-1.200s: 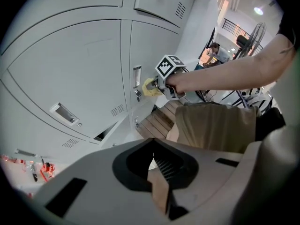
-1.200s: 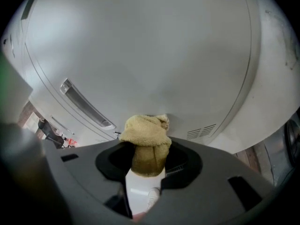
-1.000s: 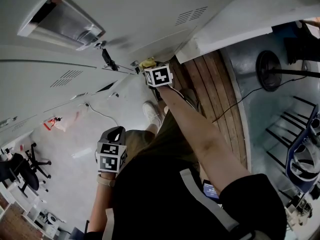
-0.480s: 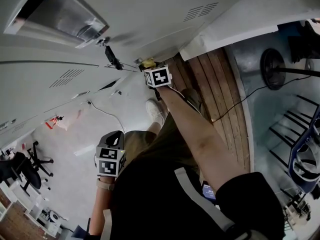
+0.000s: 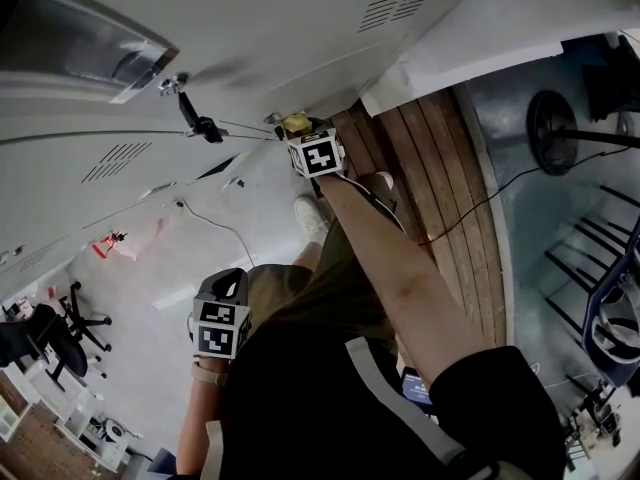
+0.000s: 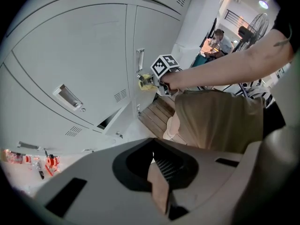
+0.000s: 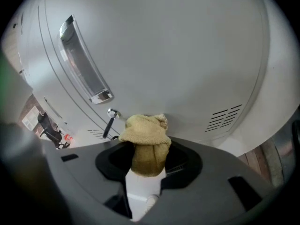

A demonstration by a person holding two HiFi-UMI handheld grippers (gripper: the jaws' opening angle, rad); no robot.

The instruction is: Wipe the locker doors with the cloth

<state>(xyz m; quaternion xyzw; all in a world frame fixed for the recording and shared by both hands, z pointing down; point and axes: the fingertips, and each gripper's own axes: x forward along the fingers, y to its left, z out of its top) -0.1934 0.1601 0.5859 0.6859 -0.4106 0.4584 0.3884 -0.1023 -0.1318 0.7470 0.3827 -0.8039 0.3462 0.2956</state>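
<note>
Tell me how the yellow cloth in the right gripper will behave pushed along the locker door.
The cloth looks soft and floppy: it bunches above the right gripper, so it will likely squash against the locker door. Its terry nap probably drags rather than slips.

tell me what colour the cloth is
The cloth is mustard yellow, clearest in the right gripper view.

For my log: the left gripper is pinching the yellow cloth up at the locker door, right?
No. The right gripper pinches the yellow cloth at the locker door, as the right gripper view shows; the left gripper is shut on nothing.
</note>
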